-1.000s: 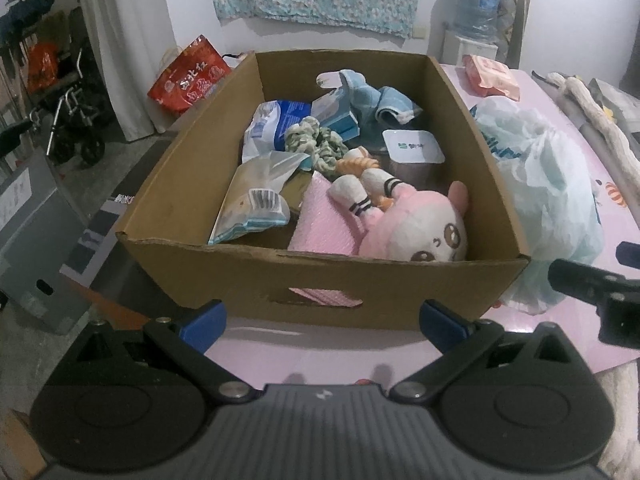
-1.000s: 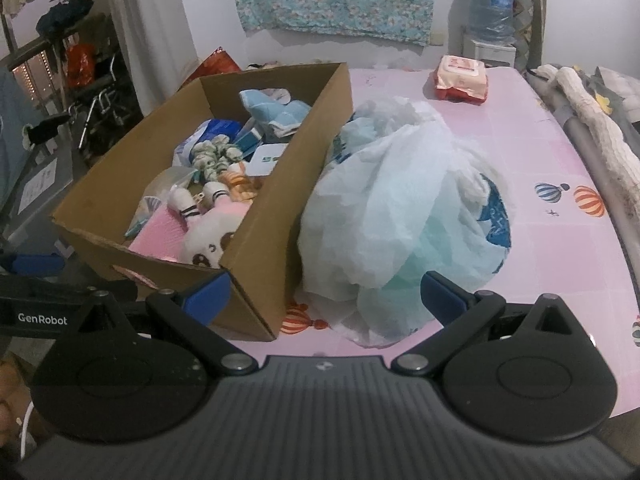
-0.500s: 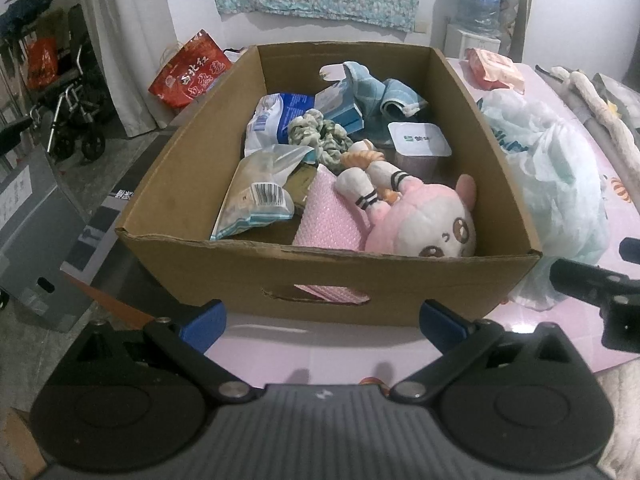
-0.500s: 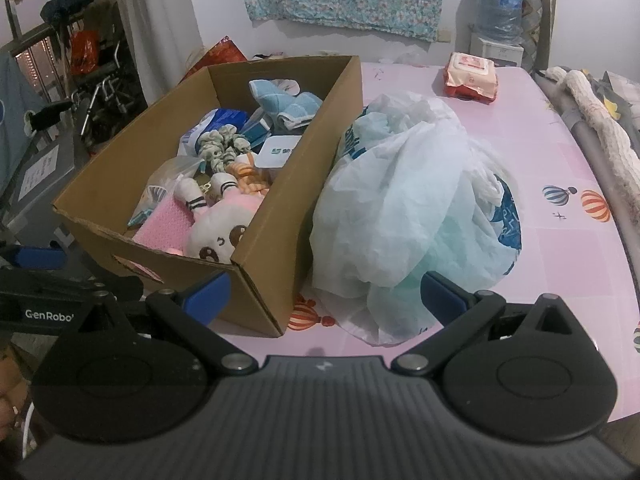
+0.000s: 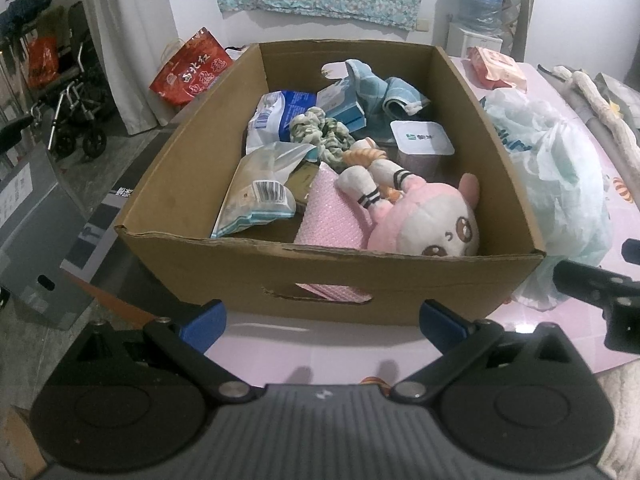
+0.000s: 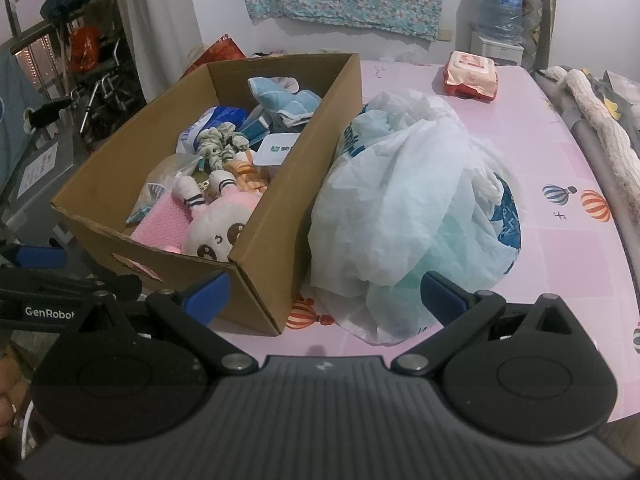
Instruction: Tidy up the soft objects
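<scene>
A cardboard box (image 5: 200,168) (image 6: 280,216) stands on the pink table. In it lie a pink plush doll (image 5: 424,220) (image 6: 218,226), a pink sponge cloth (image 5: 332,220), a blue towel (image 5: 384,92) (image 6: 288,100), a green scrunchie (image 5: 320,132), plastic packets (image 5: 260,192) and a white tub (image 5: 422,142). A crumpled pale plastic bag (image 6: 412,208) (image 5: 560,168) lies right of the box. My left gripper (image 5: 322,320) is open and empty in front of the box. My right gripper (image 6: 324,296) is open and empty, before the bag and the box corner.
A red wet-wipes pack (image 6: 472,74) lies at the table's far side. A water jug (image 6: 502,0) stands behind it. A red bag (image 5: 190,68), a wheelchair (image 5: 76,108) and a grey box (image 5: 32,232) are on the floor to the left. Rolled fabric (image 6: 600,128) lies along the table's right edge.
Both grippers have risen and tilted slightly, so I see deeper into the box. Both remain open and nothing in the box has moved.
</scene>
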Demonstrator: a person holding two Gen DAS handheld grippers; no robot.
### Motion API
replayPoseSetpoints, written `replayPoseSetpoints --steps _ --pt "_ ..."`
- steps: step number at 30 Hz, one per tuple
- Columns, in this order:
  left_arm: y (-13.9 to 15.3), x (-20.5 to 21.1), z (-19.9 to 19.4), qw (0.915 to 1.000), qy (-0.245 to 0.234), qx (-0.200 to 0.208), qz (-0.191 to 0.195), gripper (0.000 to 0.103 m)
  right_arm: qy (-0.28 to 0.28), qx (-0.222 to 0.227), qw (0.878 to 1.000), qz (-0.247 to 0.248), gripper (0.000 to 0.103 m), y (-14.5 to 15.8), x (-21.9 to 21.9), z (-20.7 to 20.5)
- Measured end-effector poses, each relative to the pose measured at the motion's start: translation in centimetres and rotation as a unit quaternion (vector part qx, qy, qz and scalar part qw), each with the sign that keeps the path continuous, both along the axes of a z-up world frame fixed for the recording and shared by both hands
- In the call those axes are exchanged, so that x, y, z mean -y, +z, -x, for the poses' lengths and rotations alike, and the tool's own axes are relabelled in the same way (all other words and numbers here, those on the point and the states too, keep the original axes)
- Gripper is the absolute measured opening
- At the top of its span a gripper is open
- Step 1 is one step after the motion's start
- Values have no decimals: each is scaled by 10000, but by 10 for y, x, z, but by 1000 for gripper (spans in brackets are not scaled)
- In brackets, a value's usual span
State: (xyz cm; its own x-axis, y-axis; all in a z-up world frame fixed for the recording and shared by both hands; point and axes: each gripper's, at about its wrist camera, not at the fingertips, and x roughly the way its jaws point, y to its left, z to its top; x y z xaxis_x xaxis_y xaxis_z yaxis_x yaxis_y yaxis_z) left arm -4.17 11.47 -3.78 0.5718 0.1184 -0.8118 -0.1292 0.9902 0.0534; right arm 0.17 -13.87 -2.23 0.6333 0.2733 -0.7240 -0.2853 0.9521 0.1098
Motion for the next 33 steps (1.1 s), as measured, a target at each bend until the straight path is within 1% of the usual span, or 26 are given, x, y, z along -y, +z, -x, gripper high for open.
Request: replayPoseSetpoints --steps 33 --pt "2 1 0 10000 -2 -2 -14 103 16 55 10000 33 102 4 -1 3"
